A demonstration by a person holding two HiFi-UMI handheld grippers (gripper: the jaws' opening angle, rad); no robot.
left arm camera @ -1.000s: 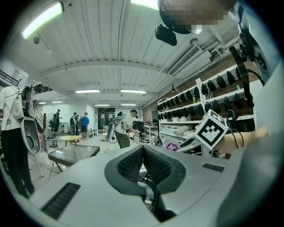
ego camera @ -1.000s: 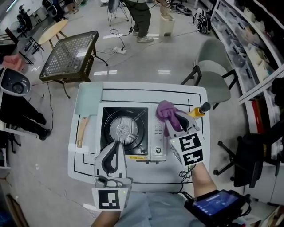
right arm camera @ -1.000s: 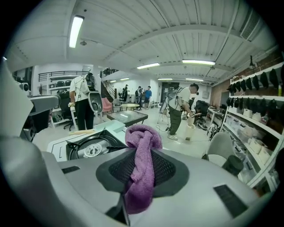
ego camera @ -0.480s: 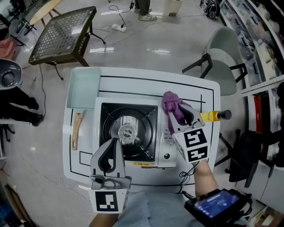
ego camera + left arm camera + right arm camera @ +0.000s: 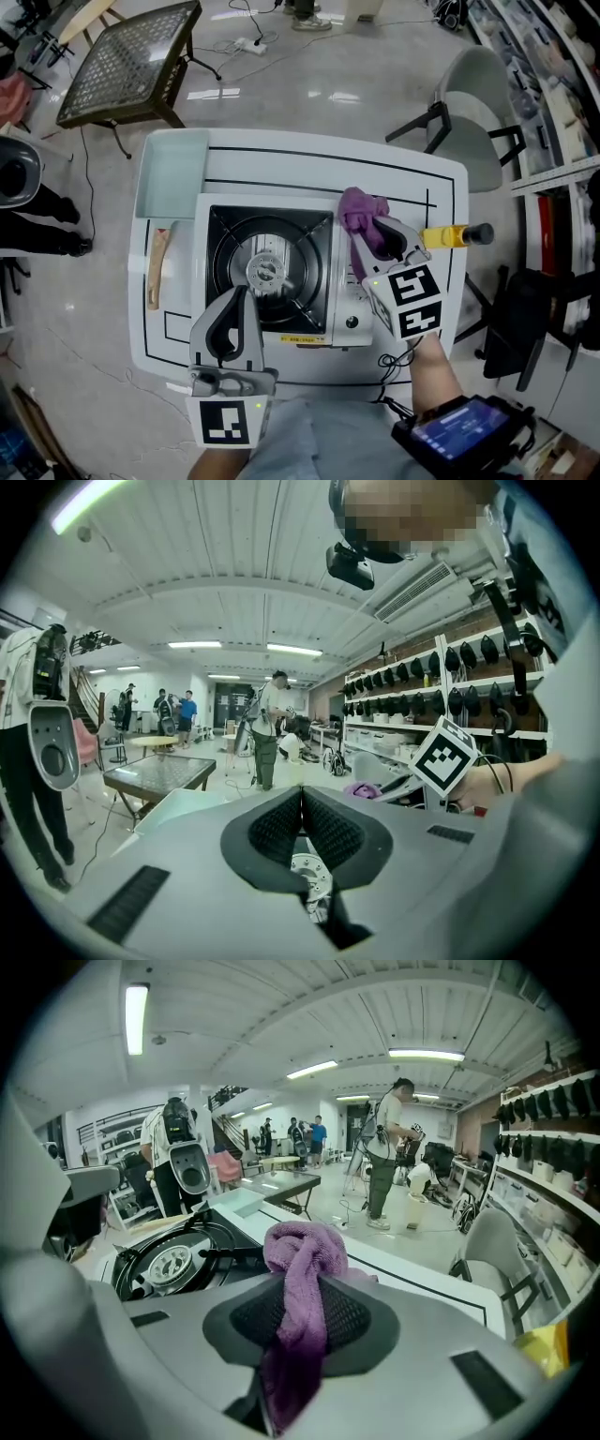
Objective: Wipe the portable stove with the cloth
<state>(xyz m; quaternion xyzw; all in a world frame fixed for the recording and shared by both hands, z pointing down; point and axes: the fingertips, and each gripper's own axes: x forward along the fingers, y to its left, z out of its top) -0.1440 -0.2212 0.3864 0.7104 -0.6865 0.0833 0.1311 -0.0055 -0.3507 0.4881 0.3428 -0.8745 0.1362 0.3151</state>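
The portable stove (image 5: 272, 272) sits mid-table with its black top, round burner and a white control panel on its right. My right gripper (image 5: 373, 234) is shut on the purple cloth (image 5: 361, 211), whose bunched end hangs just over the stove's far right corner. In the right gripper view the cloth (image 5: 302, 1246) is pinched between the jaws, with the stove (image 5: 173, 1260) to the left. My left gripper (image 5: 240, 296) hovers at the stove's near edge, shut on nothing. In the left gripper view its pads (image 5: 281, 832) meet, with the burner (image 5: 309, 878) below them.
A yellow bottle (image 5: 455, 234) with a black cap lies at the table's right edge. A wooden-handled tool (image 5: 155, 267) and a pale green tray (image 5: 173, 173) lie on the left side. Beyond the table are a grey chair (image 5: 478, 94) and a mesh-topped table (image 5: 127, 61).
Both grippers have come down toward the table. The right one still holds the cloth, now closer to the stove's far right corner. The head camera has shifted.
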